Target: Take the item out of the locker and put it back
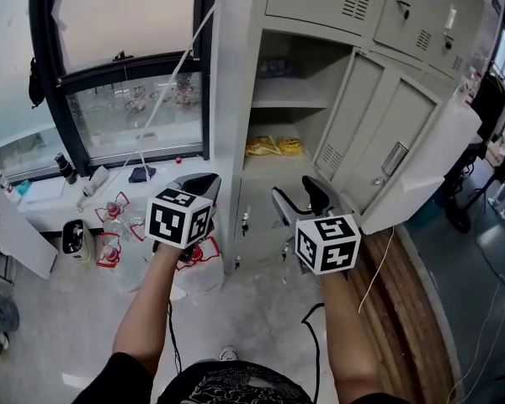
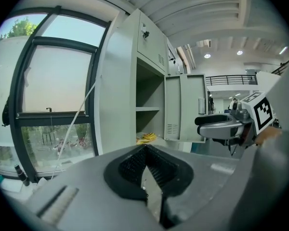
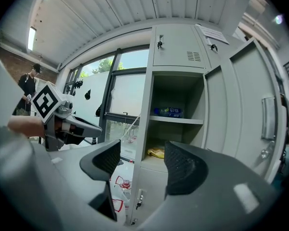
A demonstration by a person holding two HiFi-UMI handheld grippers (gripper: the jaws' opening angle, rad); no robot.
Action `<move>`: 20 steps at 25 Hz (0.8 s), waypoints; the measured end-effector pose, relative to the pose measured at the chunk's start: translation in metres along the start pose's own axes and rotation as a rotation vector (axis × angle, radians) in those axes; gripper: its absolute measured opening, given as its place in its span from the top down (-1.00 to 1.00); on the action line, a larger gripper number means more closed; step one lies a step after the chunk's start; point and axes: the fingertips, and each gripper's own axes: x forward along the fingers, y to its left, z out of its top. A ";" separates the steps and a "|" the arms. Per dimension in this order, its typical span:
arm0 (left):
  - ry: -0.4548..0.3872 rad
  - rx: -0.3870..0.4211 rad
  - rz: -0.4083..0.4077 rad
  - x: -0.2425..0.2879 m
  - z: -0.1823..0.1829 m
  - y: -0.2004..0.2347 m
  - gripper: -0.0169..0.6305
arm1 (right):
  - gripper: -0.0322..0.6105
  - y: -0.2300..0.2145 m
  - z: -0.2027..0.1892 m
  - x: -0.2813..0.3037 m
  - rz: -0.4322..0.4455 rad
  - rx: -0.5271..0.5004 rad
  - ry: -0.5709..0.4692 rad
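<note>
Left hand-held gripper (image 2: 145,150) is closed, right hand-held gripper (image 3: 142,160) gapes wide; the yellow item (image 3: 156,152) in the locker (image 3: 176,47) looks indistinct.

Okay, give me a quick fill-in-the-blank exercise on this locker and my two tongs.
The locker door stands ___.
The yellow packet lies one level ___ the bottle.
The left tongs are ___.
The right tongs are ___, with nothing between them.
Missing words: open; below; shut; open.
</note>
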 end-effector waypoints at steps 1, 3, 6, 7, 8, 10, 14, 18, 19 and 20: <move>0.001 0.000 -0.002 0.003 0.000 0.002 0.94 | -0.06 -0.001 -0.001 0.003 0.000 0.002 0.001; 0.003 -0.001 -0.005 0.007 -0.001 0.005 0.94 | -0.06 -0.002 -0.003 0.008 -0.001 0.006 0.004; 0.002 -0.005 -0.008 0.013 0.000 0.010 0.94 | -0.06 -0.005 -0.004 0.014 -0.003 0.005 0.012; 0.001 -0.009 -0.007 0.014 0.000 0.012 0.94 | -0.06 -0.006 -0.005 0.016 -0.004 0.002 0.014; 0.001 -0.013 -0.006 0.016 0.000 0.014 0.94 | -0.06 -0.007 -0.005 0.018 -0.005 -0.001 0.017; -0.001 -0.016 -0.005 0.018 0.000 0.017 0.94 | -0.06 -0.009 -0.008 0.021 -0.007 -0.004 0.021; 0.003 -0.013 0.000 0.024 -0.003 0.019 0.94 | -0.06 -0.010 -0.013 0.026 0.000 0.002 0.018; 0.015 0.006 0.003 0.028 -0.006 0.016 0.94 | -0.05 -0.012 -0.021 0.032 0.009 0.015 0.017; 0.017 0.010 0.006 0.029 -0.006 0.016 0.94 | -0.05 -0.013 -0.022 0.034 0.012 0.017 0.016; 0.019 0.013 0.011 0.031 -0.007 0.016 0.94 | -0.05 -0.015 -0.023 0.036 0.017 0.017 0.015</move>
